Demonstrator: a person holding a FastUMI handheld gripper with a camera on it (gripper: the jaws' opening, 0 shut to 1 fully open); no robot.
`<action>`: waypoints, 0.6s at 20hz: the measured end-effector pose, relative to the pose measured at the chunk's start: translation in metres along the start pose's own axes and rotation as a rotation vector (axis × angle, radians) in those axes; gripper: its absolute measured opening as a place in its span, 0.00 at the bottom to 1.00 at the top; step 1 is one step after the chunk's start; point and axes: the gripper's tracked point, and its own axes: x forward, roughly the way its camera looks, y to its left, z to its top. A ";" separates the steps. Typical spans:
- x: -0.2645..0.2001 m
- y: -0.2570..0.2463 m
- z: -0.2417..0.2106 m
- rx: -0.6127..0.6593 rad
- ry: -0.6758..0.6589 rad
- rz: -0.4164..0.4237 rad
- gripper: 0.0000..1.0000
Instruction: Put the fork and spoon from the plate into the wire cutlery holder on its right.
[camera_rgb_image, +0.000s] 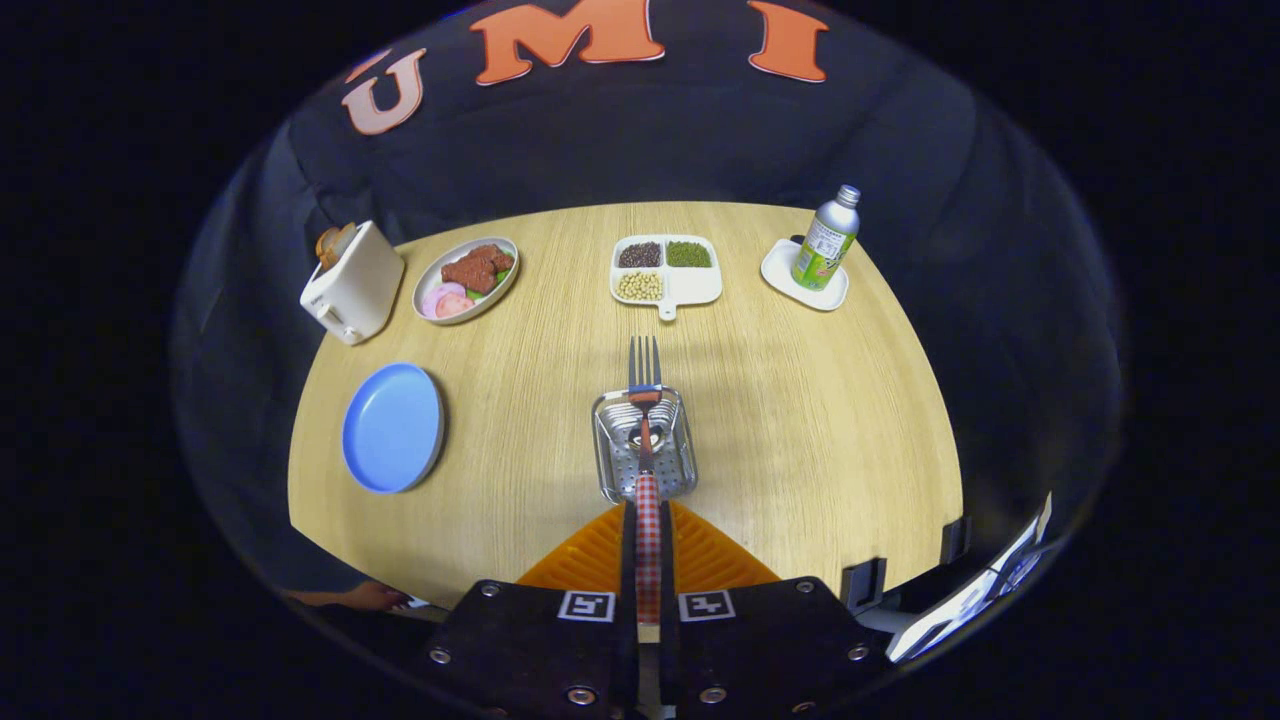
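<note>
My gripper (648, 575) is shut on the red-checked handle of a fork (645, 362). The fork sticks out straight ahead of the fingers. Its shaft passes over the perforated metal cutlery holder (608, 452), and its tines reach just beyond the holder's far rim. The holder stands on the wooden table right in front of the fingertips. Inside it a rounded metal shape shows under the fork, perhaps a spoon's bowl (638, 438); I cannot tell for sure. The blue plate (392, 427) lies to the holder's left with nothing on it.
At the table's far side stand a white toaster (352, 284), a plate of meat and vegetables (466, 279), a divided dish of beans (666, 271) and a green bottle (826, 240) on a white coaster. A hand (360, 597) rests at the near left table edge.
</note>
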 end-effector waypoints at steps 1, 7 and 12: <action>0.000 0.000 -0.002 -0.030 0.021 0.004 0.09; 0.004 -0.011 -0.007 -0.200 0.146 0.056 0.09; 0.015 -0.017 -0.015 -0.311 0.250 0.092 0.09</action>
